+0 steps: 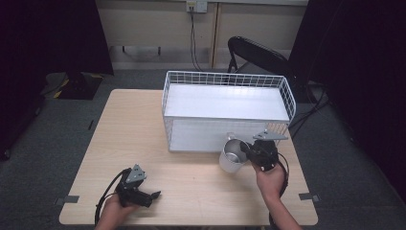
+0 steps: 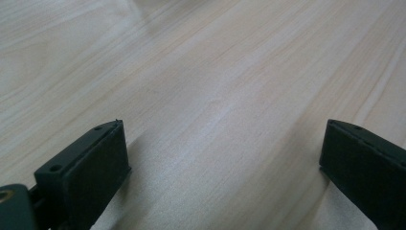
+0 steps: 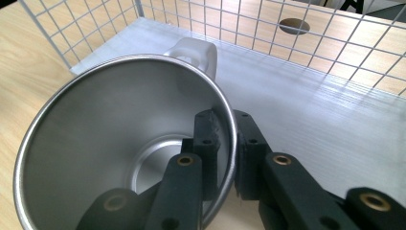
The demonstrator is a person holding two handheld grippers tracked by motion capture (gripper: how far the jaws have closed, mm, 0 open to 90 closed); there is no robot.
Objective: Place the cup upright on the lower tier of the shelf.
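A steel mug with a white outside hangs in front of the white wire basket. My right gripper is shut on the mug's rim, one jaw inside the cup and one outside. The right gripper view looks down into the mug, with its handle toward the basket; the right gripper pinches the rim. My left gripper rests low over the table near the front left, open, with nothing between its jaws. In the left gripper view the left gripper stands wide over bare wood.
The light wooden table has open room at the left and front. The basket stands at the back right, lined with a white sheet. A black folding chair stands behind the table, and cables run along the floor.
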